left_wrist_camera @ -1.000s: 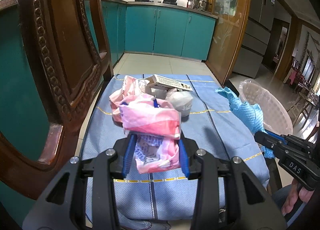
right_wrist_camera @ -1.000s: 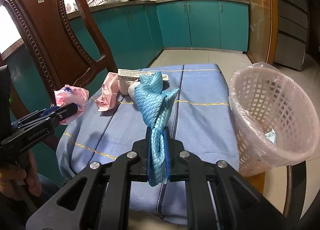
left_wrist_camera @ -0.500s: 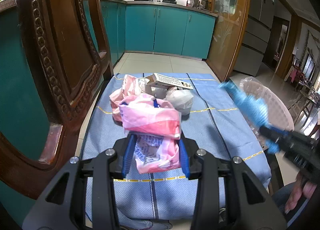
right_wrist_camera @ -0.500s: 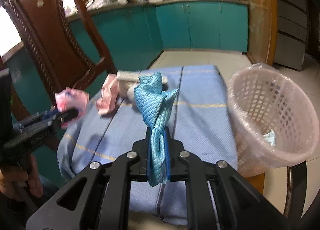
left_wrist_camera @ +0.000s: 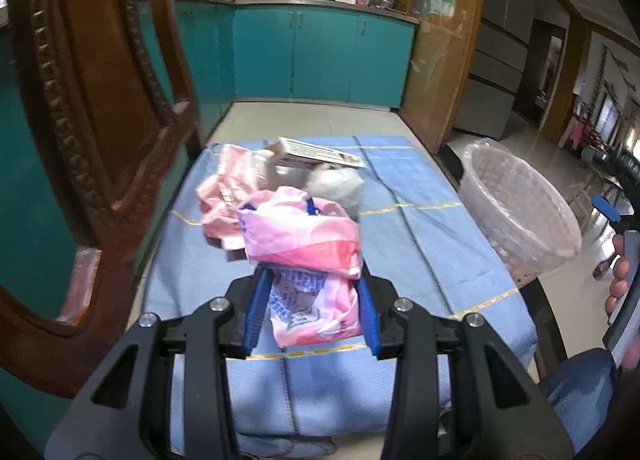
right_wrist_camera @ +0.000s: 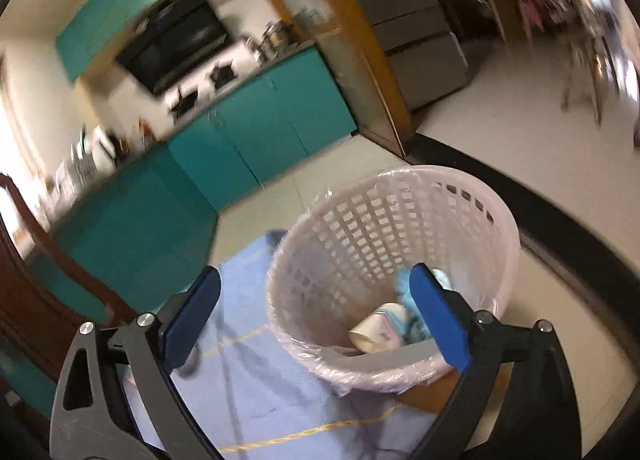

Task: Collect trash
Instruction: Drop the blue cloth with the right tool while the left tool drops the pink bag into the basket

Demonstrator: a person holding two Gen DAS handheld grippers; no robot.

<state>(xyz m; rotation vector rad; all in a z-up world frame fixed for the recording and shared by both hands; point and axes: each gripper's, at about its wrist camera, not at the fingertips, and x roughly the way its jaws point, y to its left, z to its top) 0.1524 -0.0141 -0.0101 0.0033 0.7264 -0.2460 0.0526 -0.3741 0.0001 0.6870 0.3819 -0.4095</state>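
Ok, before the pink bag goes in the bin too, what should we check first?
1. Left gripper has the pink bag clamped between its blue pads: ok.
2. Right gripper open, holding nothing: ok.
3. Basket upright with its liner in place: ok.
4. Room left in the basket, only a paper cup and blue cloth at the bottom: ok.
5. Right gripper out of the way of the basket mouth: not ok, it hovers over it.
6. More trash on the table, like the flat box: not ok.
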